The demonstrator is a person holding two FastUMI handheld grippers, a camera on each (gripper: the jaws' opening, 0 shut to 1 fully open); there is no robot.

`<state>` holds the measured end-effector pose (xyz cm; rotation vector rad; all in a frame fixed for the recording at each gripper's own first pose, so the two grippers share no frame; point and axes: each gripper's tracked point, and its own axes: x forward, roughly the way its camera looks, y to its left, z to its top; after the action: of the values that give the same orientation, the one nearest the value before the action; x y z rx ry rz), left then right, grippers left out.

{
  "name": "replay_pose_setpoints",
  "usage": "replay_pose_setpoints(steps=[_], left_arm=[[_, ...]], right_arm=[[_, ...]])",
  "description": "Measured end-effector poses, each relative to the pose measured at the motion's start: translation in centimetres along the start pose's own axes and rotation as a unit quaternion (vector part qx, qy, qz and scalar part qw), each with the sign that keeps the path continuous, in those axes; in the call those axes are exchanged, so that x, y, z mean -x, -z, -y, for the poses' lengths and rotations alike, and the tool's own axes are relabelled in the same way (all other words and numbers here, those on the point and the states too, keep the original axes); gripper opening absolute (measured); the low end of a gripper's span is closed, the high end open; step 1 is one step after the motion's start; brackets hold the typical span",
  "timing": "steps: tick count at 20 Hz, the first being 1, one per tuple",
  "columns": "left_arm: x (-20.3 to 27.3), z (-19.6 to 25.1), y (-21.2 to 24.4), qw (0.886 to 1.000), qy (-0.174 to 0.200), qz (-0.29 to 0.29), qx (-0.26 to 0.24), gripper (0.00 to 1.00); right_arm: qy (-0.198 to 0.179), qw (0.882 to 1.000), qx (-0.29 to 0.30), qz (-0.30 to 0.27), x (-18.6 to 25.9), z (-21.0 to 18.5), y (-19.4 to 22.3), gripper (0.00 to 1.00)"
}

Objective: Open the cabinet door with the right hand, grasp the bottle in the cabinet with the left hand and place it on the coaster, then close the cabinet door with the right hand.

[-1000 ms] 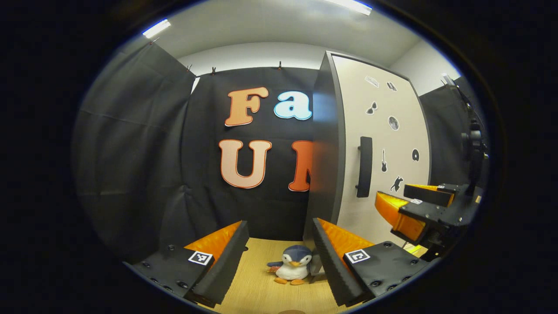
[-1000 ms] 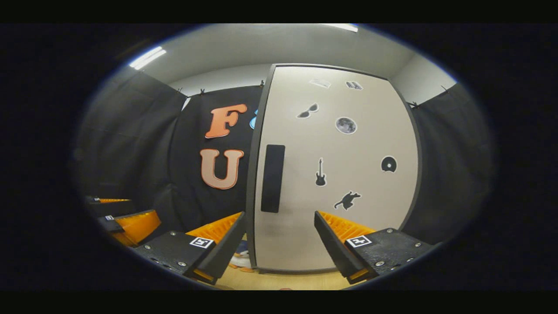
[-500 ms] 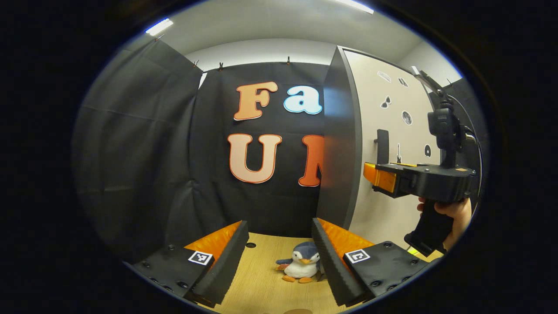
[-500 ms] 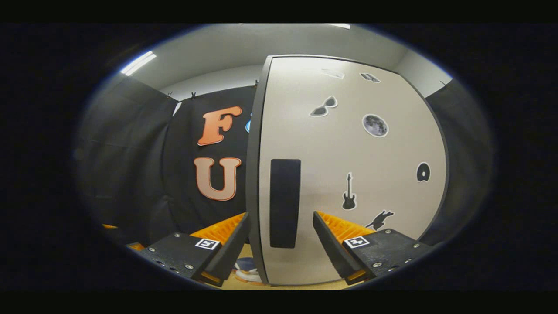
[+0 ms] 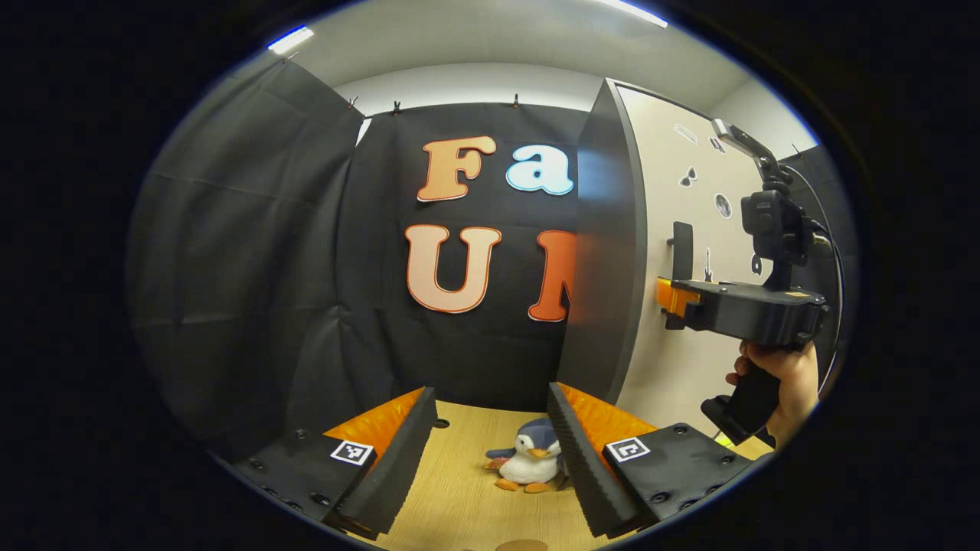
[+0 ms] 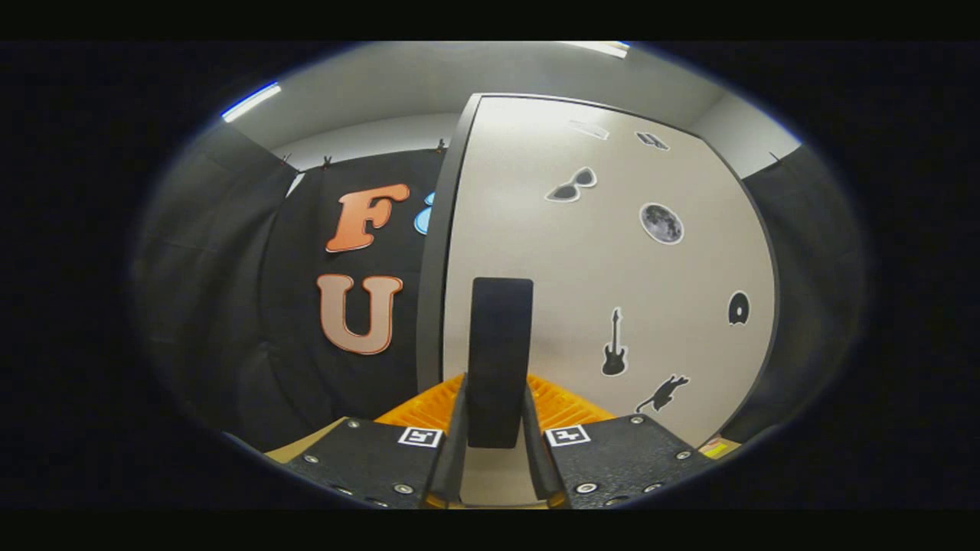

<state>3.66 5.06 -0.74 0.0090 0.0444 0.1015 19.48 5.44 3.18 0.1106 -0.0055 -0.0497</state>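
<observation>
In the right gripper view, the right gripper (image 6: 495, 428) is closed around the black upright bar handle (image 6: 500, 360) of the tall cream cabinet door with a dark edge (image 6: 605, 268). Its two fingers press on the lower part of the handle, one on each side. The door is shut, and it carries small black stickers: sunglasses, a moon, a guitar, a cat and a disc.

In the left gripper view, the same right gripper (image 5: 674, 298) is seen from the side at the handle (image 5: 681, 249), and a person's hand (image 5: 777, 379) holds its black grip below. A small camera on a stalk stands on top of this gripper.

The left gripper (image 5: 490, 444) is wide open and holds nothing. It hangs above the light wooden table top (image 5: 452, 497), to the left of the cabinet. Between its fingers, farther off, a small plush penguin with blue back, white belly and orange feet (image 5: 527, 465) sits on the table, just beside the cabinet's dark side panel (image 5: 609, 245).

A round brown thing (image 5: 524, 545), maybe the coaster, shows at the lower edge of the table; I cannot tell for sure. Whether the bottle is behind the shut door, I cannot tell.
</observation>
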Motion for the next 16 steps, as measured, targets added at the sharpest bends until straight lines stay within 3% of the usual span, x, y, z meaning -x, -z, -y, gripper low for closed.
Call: replay_pose_setpoints(steps=[4,10,16], left_arm=[[0.6,-1.0,0.2,1.000,-0.003,-0.002,0.005,0.95],[-0.7,-1.8,0.5,1.000,0.011,-0.010,0.002,0.95],[-1.8,-0.4,-0.1,0.999,0.047,-0.005,-0.006,0.95]], right_arm=[[0.001,1.000,-0.006,-0.001,0.2,0.0,-0.1,0.19],[0.013,1.000,-0.013,-0.003,2.1,0.1,-0.9,0.19],[0.017,1.000,-0.016,-0.003,7.8,1.2,-1.9,0.19]])
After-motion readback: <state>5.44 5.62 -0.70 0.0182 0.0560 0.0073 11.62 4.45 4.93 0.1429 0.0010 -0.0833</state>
